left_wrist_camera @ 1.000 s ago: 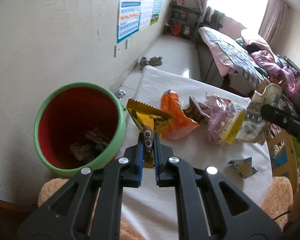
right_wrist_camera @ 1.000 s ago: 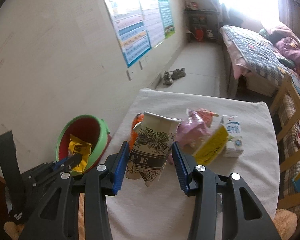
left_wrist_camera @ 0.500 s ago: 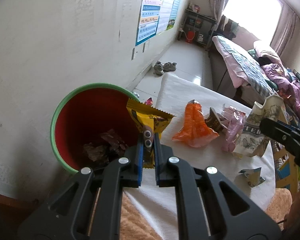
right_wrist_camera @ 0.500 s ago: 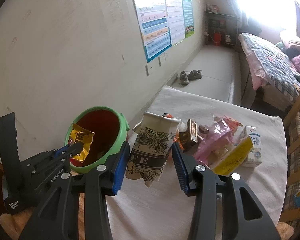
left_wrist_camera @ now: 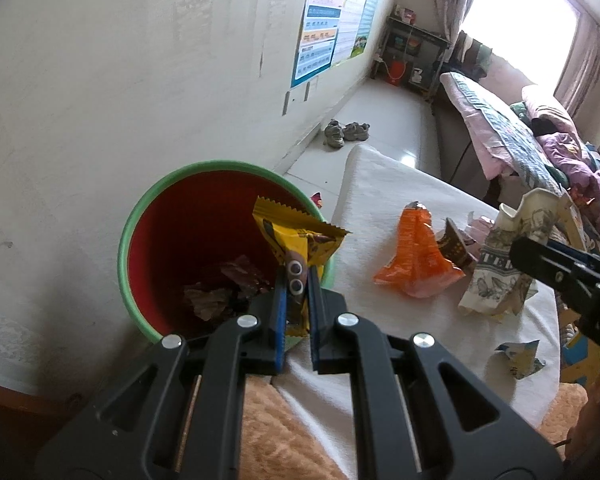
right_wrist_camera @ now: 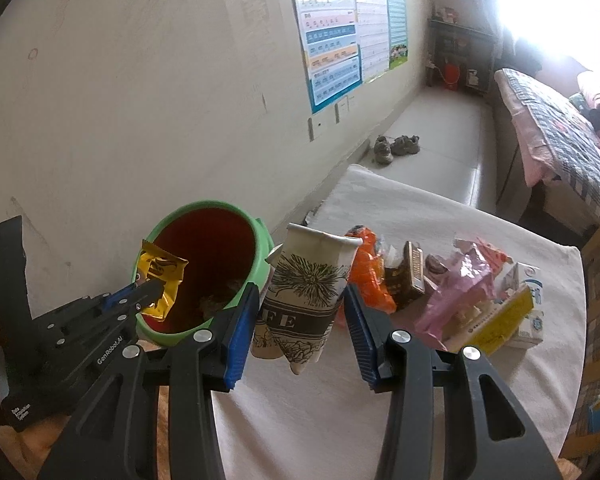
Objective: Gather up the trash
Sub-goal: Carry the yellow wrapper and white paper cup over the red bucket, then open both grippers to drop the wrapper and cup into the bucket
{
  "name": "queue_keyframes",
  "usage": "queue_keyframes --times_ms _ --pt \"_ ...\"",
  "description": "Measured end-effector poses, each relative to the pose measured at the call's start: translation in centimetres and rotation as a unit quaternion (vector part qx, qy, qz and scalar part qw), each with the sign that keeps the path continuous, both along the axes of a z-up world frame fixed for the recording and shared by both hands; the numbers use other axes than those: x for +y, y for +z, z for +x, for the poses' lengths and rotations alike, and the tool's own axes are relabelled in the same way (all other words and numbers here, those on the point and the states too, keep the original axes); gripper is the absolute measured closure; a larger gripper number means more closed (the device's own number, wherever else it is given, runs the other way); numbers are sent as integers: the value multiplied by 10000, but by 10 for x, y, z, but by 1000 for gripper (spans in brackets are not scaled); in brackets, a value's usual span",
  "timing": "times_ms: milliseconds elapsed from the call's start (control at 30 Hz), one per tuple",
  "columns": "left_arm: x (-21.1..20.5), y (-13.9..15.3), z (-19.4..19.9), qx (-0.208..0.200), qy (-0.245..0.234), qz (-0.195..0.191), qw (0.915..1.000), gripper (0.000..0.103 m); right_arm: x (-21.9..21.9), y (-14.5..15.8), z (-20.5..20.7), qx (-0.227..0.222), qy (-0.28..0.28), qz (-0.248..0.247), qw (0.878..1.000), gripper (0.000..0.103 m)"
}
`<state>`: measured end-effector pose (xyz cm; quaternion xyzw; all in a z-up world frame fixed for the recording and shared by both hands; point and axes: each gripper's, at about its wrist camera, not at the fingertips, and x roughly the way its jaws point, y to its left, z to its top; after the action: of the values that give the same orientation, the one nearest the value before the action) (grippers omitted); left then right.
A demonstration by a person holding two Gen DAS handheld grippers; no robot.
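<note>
The yellow wrapper [left_wrist_camera: 296, 240] hangs over the red bin [left_wrist_camera: 172, 240] beside the tabletop's [left_wrist_camera: 380, 200] left edge, pinched by the left gripper [left_wrist_camera: 298, 292]. The right gripper's [right_wrist_camera: 300, 312] jaws squeeze the crumpled paper cup [right_wrist_camera: 304, 292] above the tabletop. I think the dropping step comes next: jaws must part over the bin.

Black claw [left_wrist_camera: 298, 300], blue pads [right_wrist_camera: 240, 336], silver screws

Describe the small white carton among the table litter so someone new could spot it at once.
Start at the white-clothed table beside the red bin with a green rim. The litter lies in a row leading away from the bin; the milk carton sits at its far end, behind a yellow box. It is the only boxy white item with blue print.
</note>
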<state>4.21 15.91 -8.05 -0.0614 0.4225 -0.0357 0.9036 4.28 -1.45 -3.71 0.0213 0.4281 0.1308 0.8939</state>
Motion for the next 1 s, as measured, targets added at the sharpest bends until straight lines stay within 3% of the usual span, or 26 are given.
queue_keyframes --times_ms 1000 --pt "62 -26 25 277 576 242 9977 94 72 -8 52 15 669 4 9978 60"
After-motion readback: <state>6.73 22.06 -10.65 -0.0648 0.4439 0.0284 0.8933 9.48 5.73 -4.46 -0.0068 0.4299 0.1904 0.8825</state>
